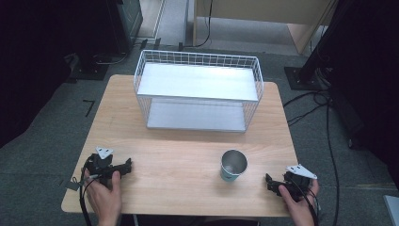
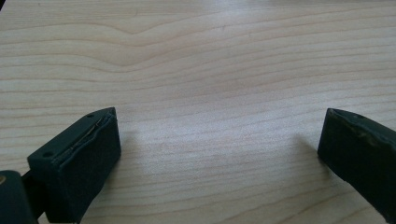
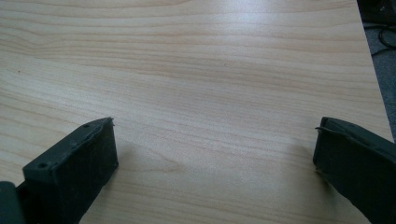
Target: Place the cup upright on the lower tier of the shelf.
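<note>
A metal cup [image 1: 233, 165] with a teal lower band stands upright on the wooden table [image 1: 188, 141], toward the front right. Behind it a white wire basket rack [image 1: 197, 89] with two grey shelves sits at the table's far middle. My left gripper [image 1: 127, 165] rests on the front left of the table in a hand, jaws wide apart over bare wood [image 2: 219, 140]. My right gripper [image 1: 269, 181] rests at the front right, a little right of the cup, also open with nothing between its jaws [image 3: 215, 144].
Grey carpet surrounds the table. Black stands and cables [image 1: 324, 108] lie on the floor to the right, dark equipment [image 1: 94, 61] at the back left. The table's right edge [image 3: 373, 70] is close to my right gripper. Bare wood lies between the two grippers.
</note>
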The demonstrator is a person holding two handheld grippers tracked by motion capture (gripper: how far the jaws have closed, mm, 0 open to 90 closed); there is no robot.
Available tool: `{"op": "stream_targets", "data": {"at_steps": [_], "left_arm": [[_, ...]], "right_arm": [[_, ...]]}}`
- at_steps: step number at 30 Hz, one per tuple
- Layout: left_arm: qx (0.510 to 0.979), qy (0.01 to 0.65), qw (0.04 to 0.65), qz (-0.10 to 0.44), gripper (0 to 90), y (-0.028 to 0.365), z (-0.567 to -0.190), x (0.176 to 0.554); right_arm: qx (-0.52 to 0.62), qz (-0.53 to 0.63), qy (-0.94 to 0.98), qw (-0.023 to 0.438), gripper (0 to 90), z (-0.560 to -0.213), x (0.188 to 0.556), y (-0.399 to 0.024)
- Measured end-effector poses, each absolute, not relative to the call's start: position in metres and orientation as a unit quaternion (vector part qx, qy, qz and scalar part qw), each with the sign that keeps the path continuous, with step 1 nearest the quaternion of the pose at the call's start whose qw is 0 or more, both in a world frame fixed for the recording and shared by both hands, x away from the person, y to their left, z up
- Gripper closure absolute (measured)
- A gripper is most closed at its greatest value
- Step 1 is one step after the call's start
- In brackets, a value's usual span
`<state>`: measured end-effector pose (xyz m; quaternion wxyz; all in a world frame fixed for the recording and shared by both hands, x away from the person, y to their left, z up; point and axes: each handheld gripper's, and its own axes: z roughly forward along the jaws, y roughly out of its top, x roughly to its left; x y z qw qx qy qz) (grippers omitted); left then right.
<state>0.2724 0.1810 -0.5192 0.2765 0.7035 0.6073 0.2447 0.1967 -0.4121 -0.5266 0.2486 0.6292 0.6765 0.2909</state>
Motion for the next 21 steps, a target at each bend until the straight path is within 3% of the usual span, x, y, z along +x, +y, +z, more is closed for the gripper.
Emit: {"op": "stream_targets", "data": {"at_steps": [21], "left_arm": [[0.699,0.613,0.274,0.247,0.0,0.179,-0.519,0.273]], "right_arm": [[0.610,0.304,0.691,0.241,0.0,-0.520,0.184,-0.386]]}}
